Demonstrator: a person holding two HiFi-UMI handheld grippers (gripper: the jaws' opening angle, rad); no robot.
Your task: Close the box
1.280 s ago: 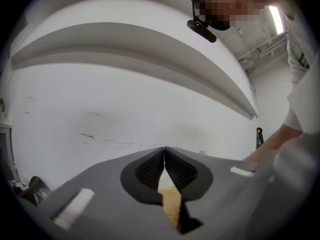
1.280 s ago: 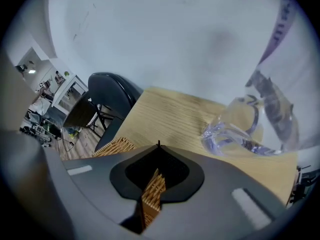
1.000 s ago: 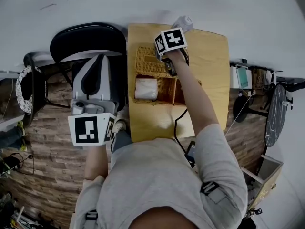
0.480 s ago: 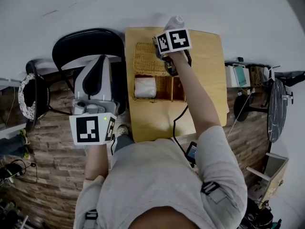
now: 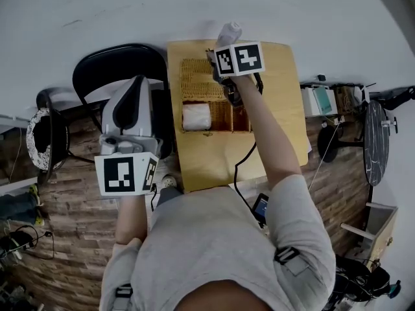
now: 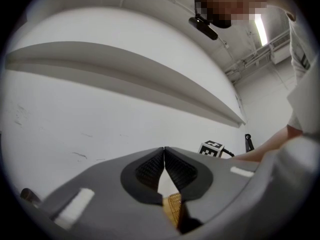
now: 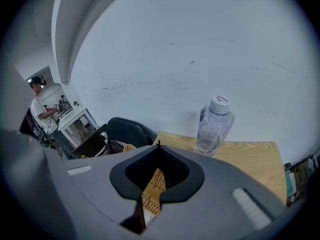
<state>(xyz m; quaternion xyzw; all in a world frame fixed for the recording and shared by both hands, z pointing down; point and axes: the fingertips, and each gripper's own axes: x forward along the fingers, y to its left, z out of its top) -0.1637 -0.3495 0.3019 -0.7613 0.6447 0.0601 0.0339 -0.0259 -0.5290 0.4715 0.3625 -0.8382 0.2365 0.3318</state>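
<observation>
On the wooden table [image 5: 272, 122] a wicker box [image 5: 224, 116] stands open with a white roll [image 5: 195, 116] inside. Its woven lid [image 5: 196, 76] is swung back on the far side. My right gripper [image 5: 218, 67], under its marker cube, is at the lid's right edge. In the right gripper view the right gripper [image 7: 158, 146] is shut on a strip of wicker lid [image 7: 152, 190]. My left gripper [image 5: 139, 81] hangs left of the table over a chair. In the left gripper view the left gripper [image 6: 164, 150] is shut with nothing between its pads.
A clear water bottle [image 5: 228, 31] [image 7: 214, 126] stands at the table's far edge, just beyond the right gripper. A black chair [image 5: 117, 67] is left of the table, a white wall behind it. Cluttered stands [image 5: 324, 102] are to the right.
The right gripper has shifted a little farther from me, toward the bottle, still at the lid's edge. The left gripper has stayed where it was.
</observation>
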